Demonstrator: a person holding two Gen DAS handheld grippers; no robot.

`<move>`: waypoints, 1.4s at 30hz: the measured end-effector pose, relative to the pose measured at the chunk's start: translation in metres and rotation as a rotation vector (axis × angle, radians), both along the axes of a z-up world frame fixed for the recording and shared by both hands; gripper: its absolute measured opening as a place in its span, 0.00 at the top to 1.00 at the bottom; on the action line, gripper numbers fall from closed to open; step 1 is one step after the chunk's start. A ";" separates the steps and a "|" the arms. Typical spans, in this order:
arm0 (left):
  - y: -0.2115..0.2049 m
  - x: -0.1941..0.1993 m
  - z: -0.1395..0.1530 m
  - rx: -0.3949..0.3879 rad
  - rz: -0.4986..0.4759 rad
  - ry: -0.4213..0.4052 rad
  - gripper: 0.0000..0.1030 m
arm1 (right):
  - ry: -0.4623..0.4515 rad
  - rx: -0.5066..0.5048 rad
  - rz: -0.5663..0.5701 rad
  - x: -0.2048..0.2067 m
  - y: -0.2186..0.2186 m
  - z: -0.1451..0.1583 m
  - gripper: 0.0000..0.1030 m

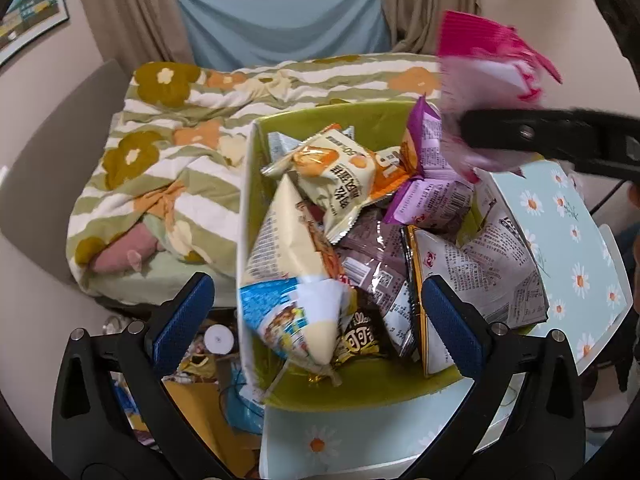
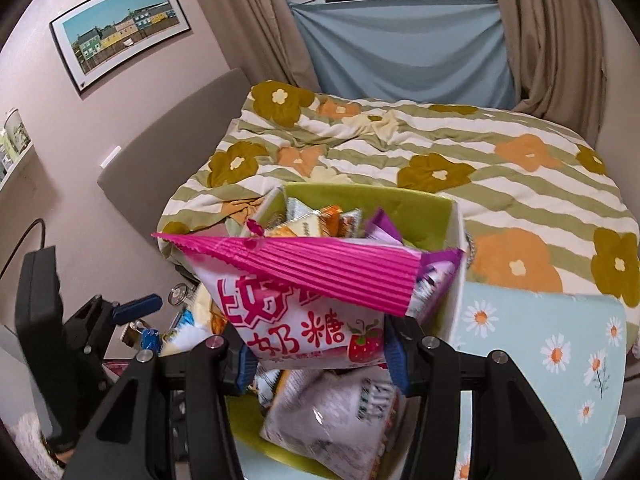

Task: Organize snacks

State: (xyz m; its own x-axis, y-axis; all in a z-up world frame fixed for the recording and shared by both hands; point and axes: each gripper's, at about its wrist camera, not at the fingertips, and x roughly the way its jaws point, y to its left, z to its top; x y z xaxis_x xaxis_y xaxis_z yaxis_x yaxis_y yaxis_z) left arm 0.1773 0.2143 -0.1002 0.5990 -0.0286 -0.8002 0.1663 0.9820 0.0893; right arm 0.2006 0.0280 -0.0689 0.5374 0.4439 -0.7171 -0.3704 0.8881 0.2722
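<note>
A green box [image 1: 360, 118] [image 2: 420, 210] with white outer walls stands on a daisy-print table and holds several snack packets. Among them are a cream and blue bag [image 1: 292, 276], a yellow-white packet [image 1: 340, 168] and a purple packet [image 1: 432, 188]. My left gripper [image 1: 316, 316] hangs open over the near part of the box, its blue pads [image 1: 452, 320] clear of the packets. My right gripper [image 2: 318, 354] is shut on a pink and white strawberry milk-candy bag [image 2: 304, 312] [image 1: 488, 68], held above the box. The right gripper's black finger [image 1: 552, 140] crosses the left wrist view's upper right.
A bed with a green-striped floral quilt [image 2: 440, 152] lies just behind the box. The daisy-print tabletop [image 2: 540, 344] extends to the right. Clutter and a small round white object [image 1: 218, 340] sit on the floor left of the table. The left gripper's body [image 2: 80, 328] shows at the lower left.
</note>
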 end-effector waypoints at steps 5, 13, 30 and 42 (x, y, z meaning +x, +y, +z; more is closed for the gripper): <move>0.008 0.002 -0.004 0.004 0.021 0.003 0.00 | 0.046 -0.001 0.001 0.017 0.019 -0.011 0.36; 0.008 -0.003 -0.014 0.010 -0.009 0.008 0.00 | 0.060 0.018 -0.090 0.006 0.006 -0.026 0.00; -0.040 -0.067 0.068 -0.068 0.064 -0.153 0.00 | -0.110 -0.002 -0.151 -0.075 -0.070 0.049 0.00; -0.074 -0.121 0.097 -0.099 0.073 -0.269 0.00 | -0.189 -0.148 -0.370 -0.165 -0.140 0.067 0.00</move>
State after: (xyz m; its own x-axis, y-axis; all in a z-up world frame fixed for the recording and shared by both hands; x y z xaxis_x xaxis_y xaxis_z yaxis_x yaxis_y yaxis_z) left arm 0.0560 0.1408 -0.0030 0.7925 -0.0477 -0.6080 0.0784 0.9966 0.0241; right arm 0.0357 -0.1116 -0.0016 0.7688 0.0967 -0.6321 -0.0509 0.9946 0.0902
